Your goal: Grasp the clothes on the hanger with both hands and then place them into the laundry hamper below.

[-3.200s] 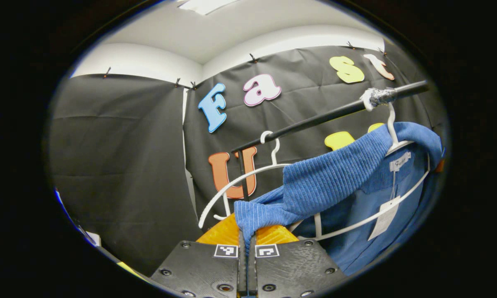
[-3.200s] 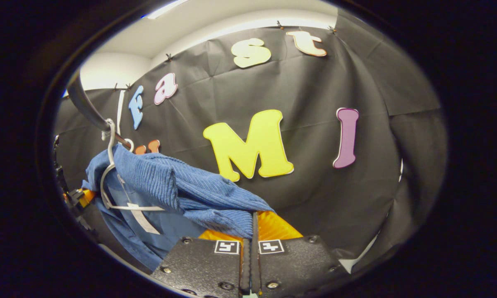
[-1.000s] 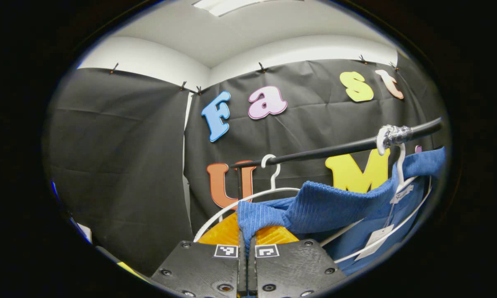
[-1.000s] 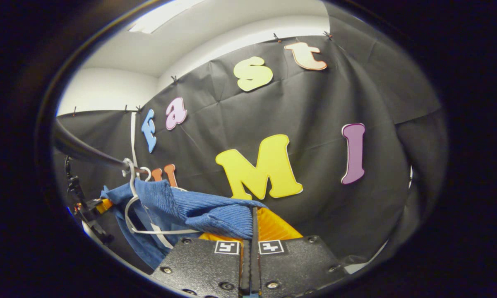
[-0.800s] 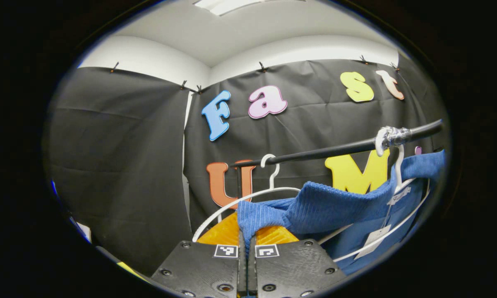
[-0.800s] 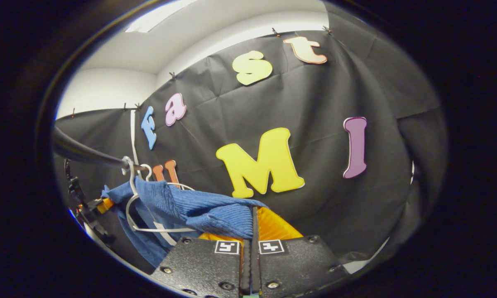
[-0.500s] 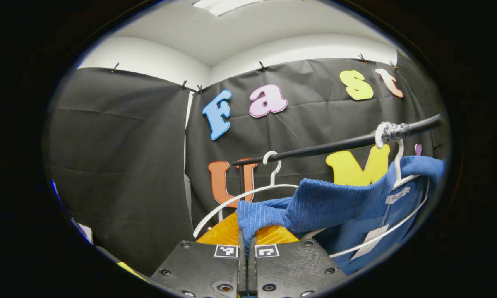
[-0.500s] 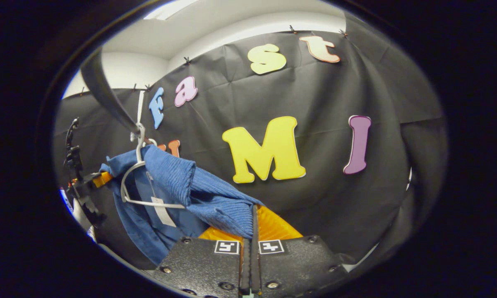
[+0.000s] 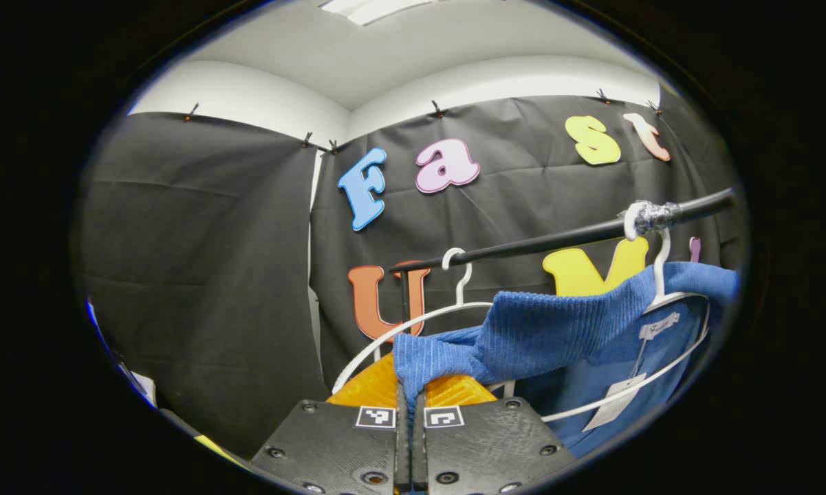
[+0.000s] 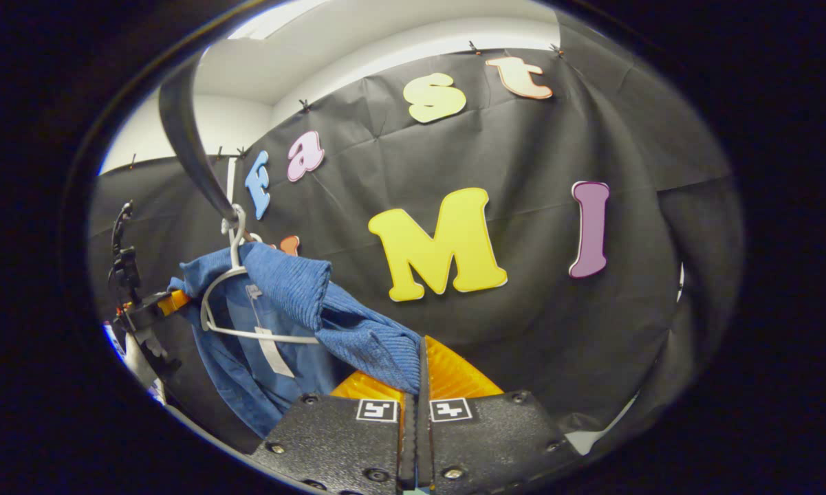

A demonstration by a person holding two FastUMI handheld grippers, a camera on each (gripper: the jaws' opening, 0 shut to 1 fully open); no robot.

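Observation:
A blue ribbed sweater (image 9: 557, 330) hangs on a white hanger (image 9: 660, 275) hooked over a black rail (image 9: 557, 242). My left gripper (image 9: 410, 392) is shut on one shoulder edge of the sweater, low in the left gripper view. In the right gripper view the same sweater (image 10: 289, 289) drapes off its hanger (image 10: 237, 275), and my right gripper (image 10: 418, 385) is shut on the other shoulder edge. A paper tag (image 9: 615, 405) dangles from the collar. The left gripper (image 10: 141, 309) appears far off at the left of the right gripper view.
A second, bare white hanger (image 9: 454, 275) hangs on the rail beside the sweater's one, near the rail's upright post (image 9: 404, 295). The black cloth wall closes off the back and both sides. White ceiling (image 9: 419, 48) above.
Over the last second the right gripper's view has swung, so the rail now runs steeply up at its left. The left gripper view has barely shifted. Both grippers have stayed shut on the sweater.

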